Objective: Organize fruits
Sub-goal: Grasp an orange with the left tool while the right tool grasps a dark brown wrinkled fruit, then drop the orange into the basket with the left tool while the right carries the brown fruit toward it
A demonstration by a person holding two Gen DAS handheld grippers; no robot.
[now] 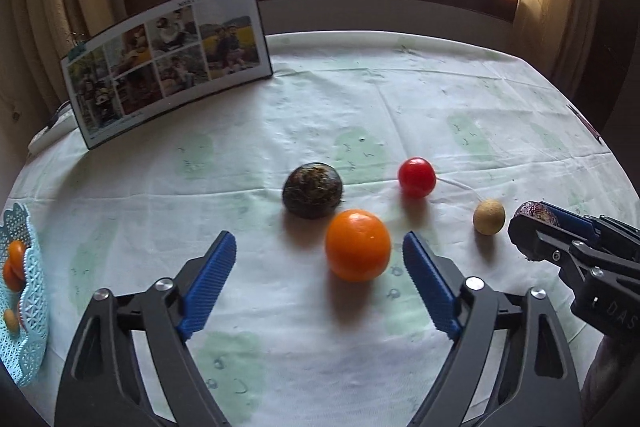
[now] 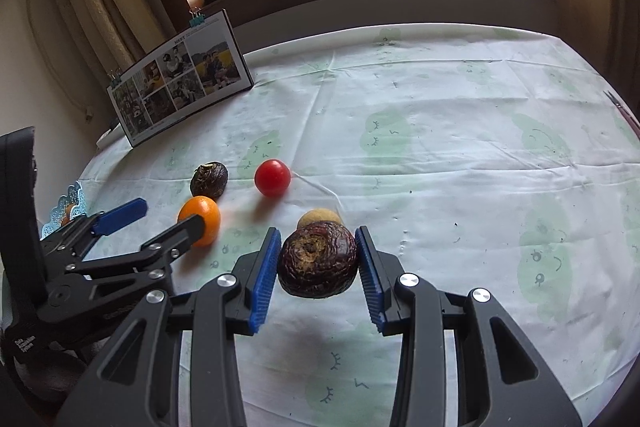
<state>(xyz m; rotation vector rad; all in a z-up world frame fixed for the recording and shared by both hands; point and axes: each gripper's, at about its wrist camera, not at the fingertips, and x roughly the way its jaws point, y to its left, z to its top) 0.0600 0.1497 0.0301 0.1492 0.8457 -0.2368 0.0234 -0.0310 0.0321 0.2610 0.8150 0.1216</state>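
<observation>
A: Entry, left side first. Pale blue lattice basket [image 1: 22, 291] at the worktop's left edge, with small orange fruits [image 1: 14, 265] inside.

B: Noted. Behind it, a photo calendar [image 1: 168, 63] stands upright, held with binder clips, toward the window.

A: Left tool [image 1: 318, 259]: fingers spread wide, gripping nothing. The orange [image 1: 357, 245] lies on the cloth between the blue pads, nearer the right-hand pad [image 1: 428, 287]; whether it touches, I cannot tell.

B: Just beyond the orange, nearly touching it, a dark rough-skinned fruit [image 1: 313, 190]. To its right and apart from it, a red tomato-like fruit [image 1: 416, 177].

A: Further right, a small tan round fruit [image 1: 488, 216], lying alone on the white cloth with faint green prints [image 1: 440, 99].

B: Right tool [image 2: 318, 259]: fingers drawn in on either side of a wrinkled dark purple fruit [image 2: 318, 259]. The pads sit against its flanks, pinching it.

A: Is it off the worktop?

B: Appears raised slightly, with a soft shadow below; not certain. The tan fruit sits directly behind it.

A: Far right edge: thin dark object, too small to identify.
</observation>
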